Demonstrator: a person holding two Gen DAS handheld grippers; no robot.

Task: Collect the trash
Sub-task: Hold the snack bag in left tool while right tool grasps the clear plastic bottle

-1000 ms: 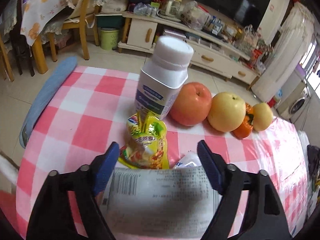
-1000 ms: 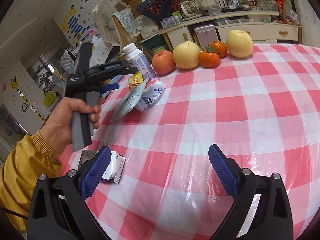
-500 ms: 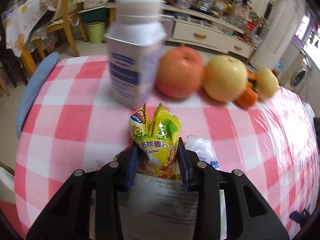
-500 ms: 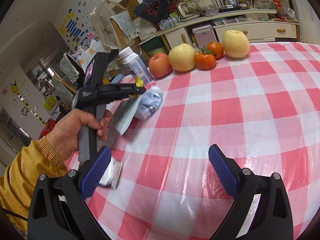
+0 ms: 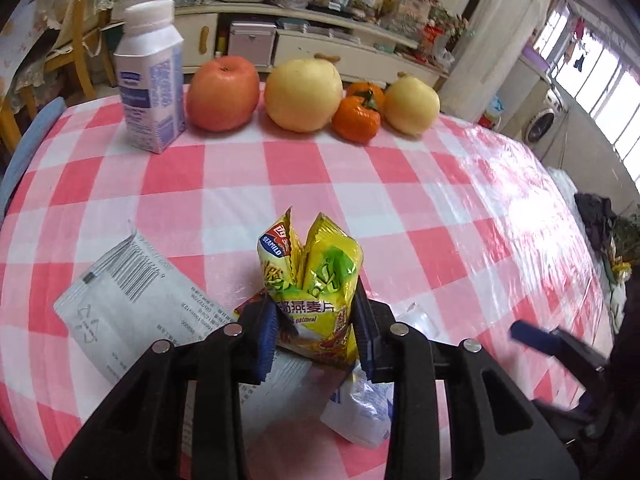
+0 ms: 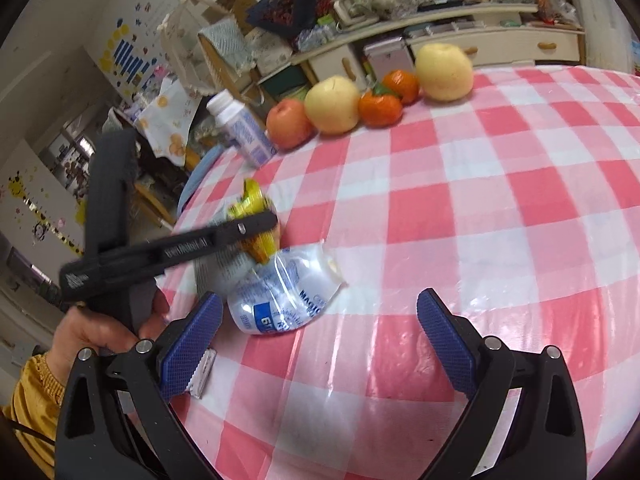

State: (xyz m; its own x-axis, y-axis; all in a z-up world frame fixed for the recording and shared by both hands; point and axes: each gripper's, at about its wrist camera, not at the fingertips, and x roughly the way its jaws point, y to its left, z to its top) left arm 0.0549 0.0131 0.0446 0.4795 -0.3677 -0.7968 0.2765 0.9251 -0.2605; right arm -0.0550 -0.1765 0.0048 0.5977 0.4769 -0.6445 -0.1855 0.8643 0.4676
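Trash lies on a table (image 5: 460, 184) with a pink and white check cloth. The left gripper (image 5: 316, 328) is squeezed tight on a yellow packet (image 5: 316, 280). The blue pads press on both sides of the packet, and its torn top sticks up between them. In the right view a hand (image 6: 100, 328) in a yellow sleeve (image 6: 32, 392) holds this gripper, and the packet (image 6: 256, 216) shows at its tip.

A white wrapper (image 5: 136, 304) with a bar code lies flat, just to the left of the packet and partly under the gripper. A clear bag (image 6: 284, 292) with blue print lies crumpled on the cloth, right by the packet. A small silver scrap (image 6: 202, 374) sits at the near edge.

The right gripper (image 6: 320, 344) has its jaws wide apart, with nothing between them. It hangs over the cloth, close to the clear bag.

At the far edge stand a white bottle (image 5: 150, 80), a red apple (image 5: 222, 92), two yellow pears (image 5: 302, 94) and two oranges (image 5: 356, 118) in a row.
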